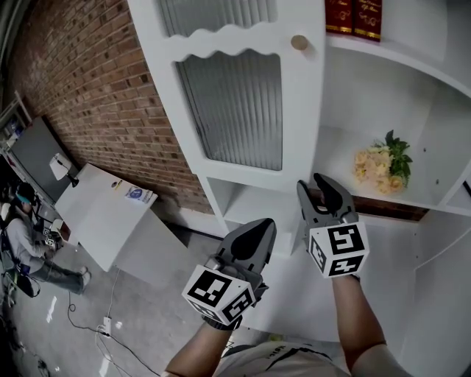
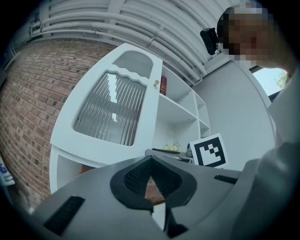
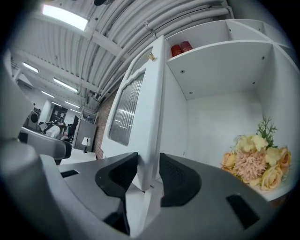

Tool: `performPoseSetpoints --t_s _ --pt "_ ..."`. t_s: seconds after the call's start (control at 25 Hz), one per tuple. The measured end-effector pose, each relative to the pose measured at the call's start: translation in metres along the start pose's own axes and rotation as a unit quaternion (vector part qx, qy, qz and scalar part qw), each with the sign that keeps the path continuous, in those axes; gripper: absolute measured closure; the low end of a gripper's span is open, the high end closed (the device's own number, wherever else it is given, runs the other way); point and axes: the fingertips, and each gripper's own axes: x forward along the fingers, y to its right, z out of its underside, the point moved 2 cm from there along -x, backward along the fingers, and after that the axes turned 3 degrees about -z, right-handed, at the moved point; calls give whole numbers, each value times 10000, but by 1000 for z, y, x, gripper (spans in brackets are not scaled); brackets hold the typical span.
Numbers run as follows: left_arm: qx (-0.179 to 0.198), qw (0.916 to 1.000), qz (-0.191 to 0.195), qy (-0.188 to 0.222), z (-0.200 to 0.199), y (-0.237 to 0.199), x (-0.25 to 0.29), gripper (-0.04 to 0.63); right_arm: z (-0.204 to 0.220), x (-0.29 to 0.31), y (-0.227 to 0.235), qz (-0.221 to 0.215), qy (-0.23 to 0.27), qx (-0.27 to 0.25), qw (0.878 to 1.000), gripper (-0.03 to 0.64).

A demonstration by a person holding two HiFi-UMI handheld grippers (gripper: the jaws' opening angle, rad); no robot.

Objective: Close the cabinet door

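Observation:
The white cabinet door [image 1: 243,110] with ribbed glass and a round knob [image 1: 299,42] stands partly open, away from the shelves. My right gripper [image 1: 324,193] is at the door's lower free edge. In the right gripper view the door [image 3: 140,108] edge runs between the jaws of the right gripper [image 3: 148,171], which stand spread wide on either side of it without clamping it. My left gripper [image 1: 257,235] hangs lower left of the door, shut and empty. In its own view the left gripper [image 2: 151,163] has its tips together, and the door [image 2: 112,108] is ahead.
Yellow flowers [image 1: 383,166] sit on the middle shelf and red books [image 1: 353,16] on the one above. A brick wall [image 1: 96,96] runs to the left. A white table [image 1: 103,213], a seated person [image 1: 26,235] and floor cables [image 1: 103,324] are lower left.

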Motion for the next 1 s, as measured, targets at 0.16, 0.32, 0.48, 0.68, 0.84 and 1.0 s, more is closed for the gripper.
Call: performPoseSetpoints --t_s 0.16,0.32,0.48,0.68,0.84,1.0 --pt "-2 10000 -17 10 2 -5 3 583 1 6 5 33 -18 -1 10000 468" --pt "-6 10000 -43 -22 2 -9 4 584 2 10 9 43 -51 18 10000 468" --pt "19 10000 -47 -25 1 -12 2 583 2 10 9 60 -40 25 10000 468" --pt "9 9999 -110 -41 -1 -15 -6 584 2 9 7 96 -53 17 9999 468" --pt "1 9999 -102 -50 1 -17 -14 583 2 5 5 172 -53 13 9998 469" --pt "-22 9999 -66 -88 3 -18 -25 583 4 -1 0 260 -78 41 9996 469"
